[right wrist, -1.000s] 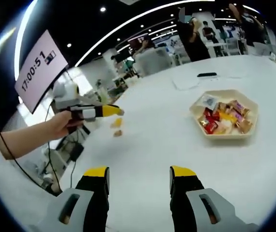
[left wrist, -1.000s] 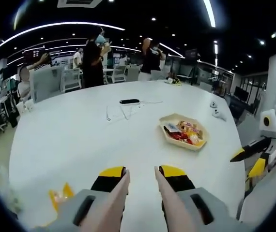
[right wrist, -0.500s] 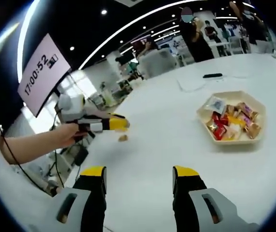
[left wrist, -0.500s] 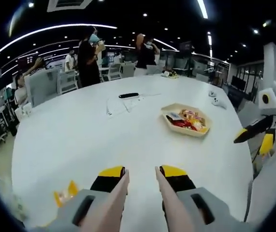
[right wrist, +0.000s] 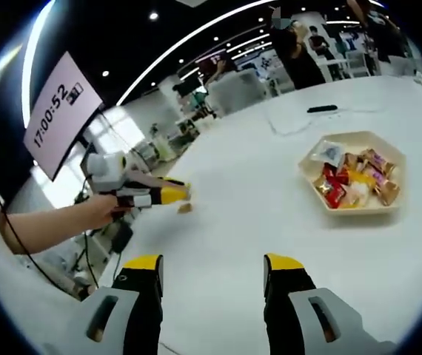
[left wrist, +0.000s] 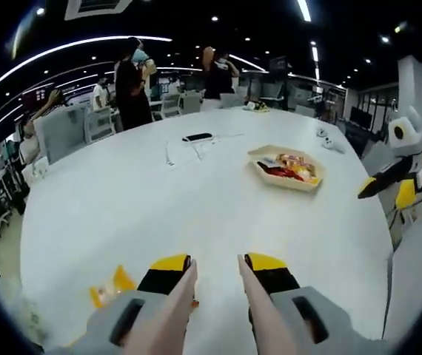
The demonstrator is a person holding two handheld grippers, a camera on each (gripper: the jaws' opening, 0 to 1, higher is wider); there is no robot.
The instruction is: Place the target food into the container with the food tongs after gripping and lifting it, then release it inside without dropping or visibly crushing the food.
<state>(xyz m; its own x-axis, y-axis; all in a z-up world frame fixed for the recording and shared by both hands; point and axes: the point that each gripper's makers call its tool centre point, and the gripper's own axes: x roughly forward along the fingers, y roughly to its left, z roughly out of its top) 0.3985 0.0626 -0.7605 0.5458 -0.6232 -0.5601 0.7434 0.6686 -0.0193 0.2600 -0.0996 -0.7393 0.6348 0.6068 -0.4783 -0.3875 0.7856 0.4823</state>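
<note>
- Since 0.5 s ago, left gripper (right wrist: pixel 168 194) sits a bit lower over the table (right wrist: pixel 218 222) in right gripper view, and closer to the small food piece (right wrist: pixel 185 208), now just below/beside its yellow tips. Clock on the screen (right wrist: pixel 54 109) reads 17:00:52 as before.
- Left gripper view: tongs (left wrist: pixel 215 296) run fwd along the jaws, two pale arms w/ a gap between, nothing held. Yellow-wrapped snack (left wrist: pixel 109 287) lies on table at lower left, just beside left jaw.
- Left gripper: clenched round the tongs' handles, tong tips apart.
- Right gripper (right wrist: pixel 212 268): jaws spread wide, empty, hovering above table.
- Container (right wrist: pixel 353 181) = hexagonal tray w/ mixed wrapped snacks, well apart from the food piece; also seen far side in left gripper view (left wrist: pixel 286 166).
- Right gripper also seen at right edge of left gripper view (left wrist: pixel 389 185).
- Judgement: approach stage only; food not gripped yet. Lowering suggests pick is next. Needs tips either side of piece, gentle squeeze.
</note>
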